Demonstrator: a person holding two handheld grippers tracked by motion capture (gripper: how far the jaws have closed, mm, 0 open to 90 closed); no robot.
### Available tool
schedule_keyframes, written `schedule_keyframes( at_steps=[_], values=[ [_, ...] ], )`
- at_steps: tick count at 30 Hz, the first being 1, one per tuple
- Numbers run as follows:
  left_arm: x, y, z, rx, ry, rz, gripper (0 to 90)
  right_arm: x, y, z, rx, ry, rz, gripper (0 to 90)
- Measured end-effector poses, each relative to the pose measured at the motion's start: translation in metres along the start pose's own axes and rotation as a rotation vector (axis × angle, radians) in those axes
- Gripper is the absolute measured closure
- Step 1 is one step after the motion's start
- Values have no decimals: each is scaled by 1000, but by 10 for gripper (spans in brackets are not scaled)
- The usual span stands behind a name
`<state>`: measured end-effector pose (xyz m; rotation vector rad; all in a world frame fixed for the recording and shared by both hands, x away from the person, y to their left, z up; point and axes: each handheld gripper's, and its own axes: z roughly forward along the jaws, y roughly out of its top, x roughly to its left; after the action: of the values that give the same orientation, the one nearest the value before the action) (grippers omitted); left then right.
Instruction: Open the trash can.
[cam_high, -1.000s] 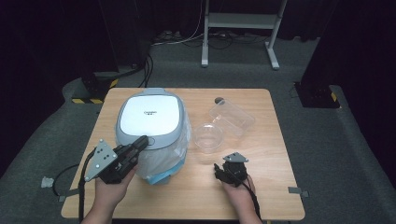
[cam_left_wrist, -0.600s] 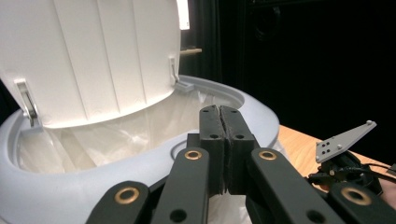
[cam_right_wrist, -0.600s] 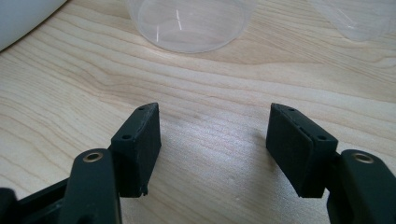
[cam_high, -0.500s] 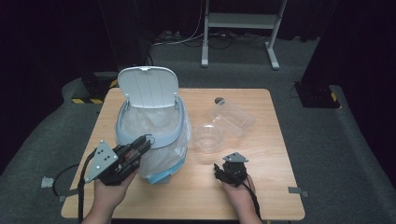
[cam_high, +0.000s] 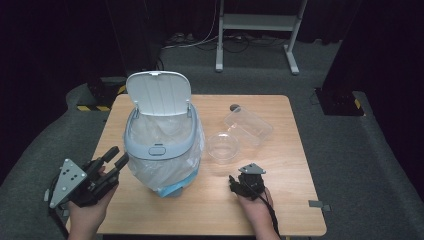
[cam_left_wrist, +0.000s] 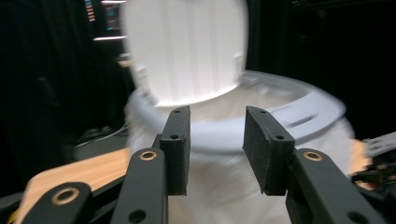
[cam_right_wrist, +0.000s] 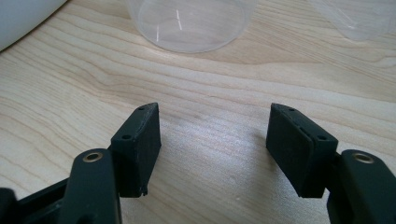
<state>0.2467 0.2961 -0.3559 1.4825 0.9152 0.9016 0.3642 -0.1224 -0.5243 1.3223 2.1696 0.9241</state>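
Note:
A white-and-grey lidded bin (cam_high: 160, 145) with a clear bag liner stands on the wooden table (cam_high: 280, 210). Its lid (cam_high: 158, 94) stands upright and open. My left gripper (cam_high: 116, 157) hovers to the bin's left, off its side and pointing at it. Its jaws have just been opening and nothing is between them. In the left gripper view the bin rim (cam_left_wrist: 299, 116) and raised lid (cam_left_wrist: 187, 46) lie beyond the left gripper (cam_left_wrist: 217, 140). My right gripper (cam_high: 236, 181) rests open near the table's front right; in its own view the right gripper (cam_right_wrist: 215, 140) spans bare wood.
A clear round bowl (cam_high: 222, 146) sits just right of the bin, with a clear plastic tub (cam_high: 248, 125) behind it. The bowl (cam_right_wrist: 187, 23) lies just ahead of the right jaws. A small dark round object (cam_high: 234, 107) lies near the far edge. Dark floor surrounds the table.
The bin's lid has swung from shut to upright. My left gripper has drawn back to the left, away from the bin, and its jaws have parted. The right hand has stayed put.

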Motion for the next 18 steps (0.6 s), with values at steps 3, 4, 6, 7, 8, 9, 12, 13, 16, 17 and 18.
schedule_keyframes(
  at_steps=[3, 4, 6, 7, 8, 9, 12, 13, 16, 17, 18],
  values=[
    [13, -11, -2, 12, 48, -15, 594, 0, 0, 0, 0, -1, 1, 356],
    [18, -15, -1, 22, 64, -16, 595, 0, 0, 0, 1, -1, 2, 356],
    [26, -25, 1, 50, 99, -13, 594, 0, 0, 0, 1, -1, 2, 356],
    [26, -25, 1, 50, 99, -13, 588, 0, 0, 0, 1, -1, 2, 356],
    [34, -36, 5, 78, 115, -25, 583, 0, 0, 0, 1, -1, 3, 356],
    [37, -43, 8, 93, 123, -31, 578, 0, 0, 0, 0, -2, 1, 356],
    [44, -64, 17, 137, 131, -51, 550, 0, 0, 0, 1, -1, 2, 356],
    [44, -64, 17, 137, 131, -51, 542, 0, 0, 0, 1, -1, 2, 356],
    [50, -86, 30, 193, 122, -82, 523, 0, 0, 0, 0, -1, 0, 356],
    [52, -99, 38, 227, 120, -93, 517, 0, 0, 0, 1, 0, 0, 356],
    [53, -104, 42, 248, 123, -93, 510, 0, 0, 0, 0, 2, -1, 355]
  ],
)
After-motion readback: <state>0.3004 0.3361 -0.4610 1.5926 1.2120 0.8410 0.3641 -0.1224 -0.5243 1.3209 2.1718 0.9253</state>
